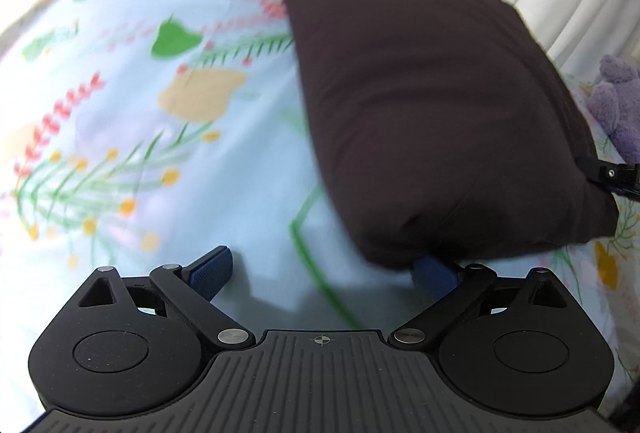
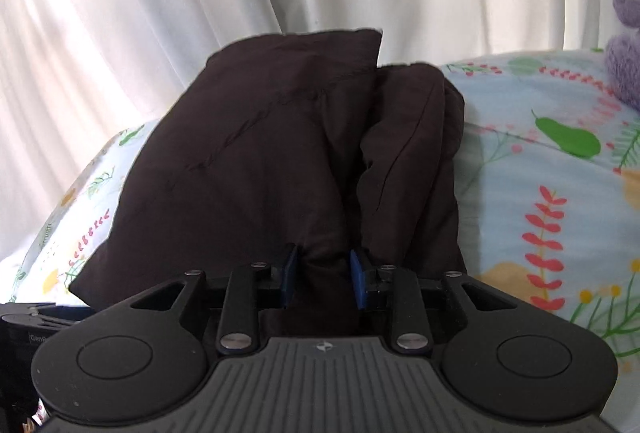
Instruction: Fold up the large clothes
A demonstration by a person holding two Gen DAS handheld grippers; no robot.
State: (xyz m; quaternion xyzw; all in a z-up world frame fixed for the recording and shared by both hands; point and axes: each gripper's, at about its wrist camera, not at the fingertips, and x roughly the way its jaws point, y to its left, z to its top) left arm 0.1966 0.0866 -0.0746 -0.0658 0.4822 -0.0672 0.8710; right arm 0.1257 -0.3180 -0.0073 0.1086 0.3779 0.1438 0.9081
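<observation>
Dark brown folded garment point(image 2: 280, 161) pinched in right tool point(image 2: 323, 275), left tool point(image 1: 324, 271) spread wide, floral sheet point(image 1: 120, 137), purple plush point(image 1: 618, 105) nearby

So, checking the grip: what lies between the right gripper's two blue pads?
A bunched fold of the dark brown garment sits pinched in the right gripper, seen in the right wrist view.

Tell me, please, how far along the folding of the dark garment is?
Done: the dark garment is already a compact folded bundle on the floral sheet. In hand: the right gripper clamps its near edge; the left gripper is open. Left: setting it down.
</observation>
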